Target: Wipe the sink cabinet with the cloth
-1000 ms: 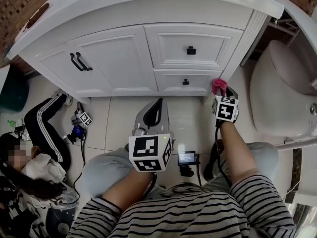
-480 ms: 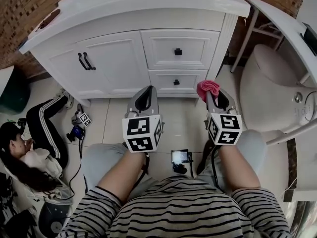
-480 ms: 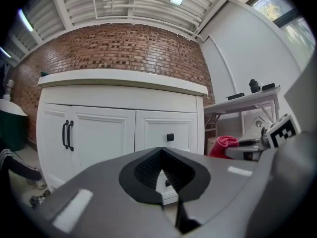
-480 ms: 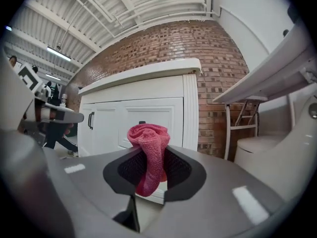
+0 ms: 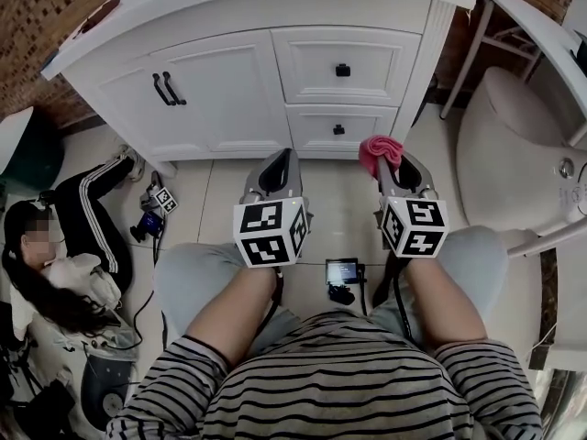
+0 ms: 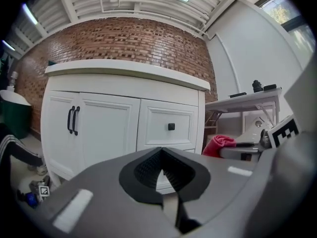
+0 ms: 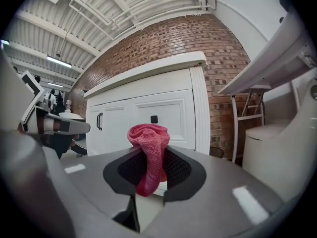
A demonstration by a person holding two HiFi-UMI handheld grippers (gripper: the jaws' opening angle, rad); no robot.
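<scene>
The white sink cabinet (image 5: 229, 71) fills the top of the head view, with double doors on black handles (image 5: 167, 89) at left and two drawers with black knobs (image 5: 342, 70) at right. My right gripper (image 5: 390, 159) is shut on a pink cloth (image 5: 378, 149), held a short way off the cabinet's lower right corner. The pink cloth (image 7: 148, 152) bulges from the right gripper (image 7: 151, 170) between its jaws. My left gripper (image 5: 278, 168) hangs beside it with jaws shut and nothing between them; the left gripper (image 6: 161, 170) faces the cabinet (image 6: 124, 118).
A white toilet (image 5: 514, 163) stands at the right, close to the cabinet's side. A person in striped trousers (image 5: 83, 227) sits on the floor at left, with a small device (image 5: 151, 218) beside them. A black device (image 5: 341, 278) lies on the tiles between my knees.
The right gripper with the cloth has pulled back from the cabinet's lower right corner and come level with the left gripper. The view has shifted slightly.
</scene>
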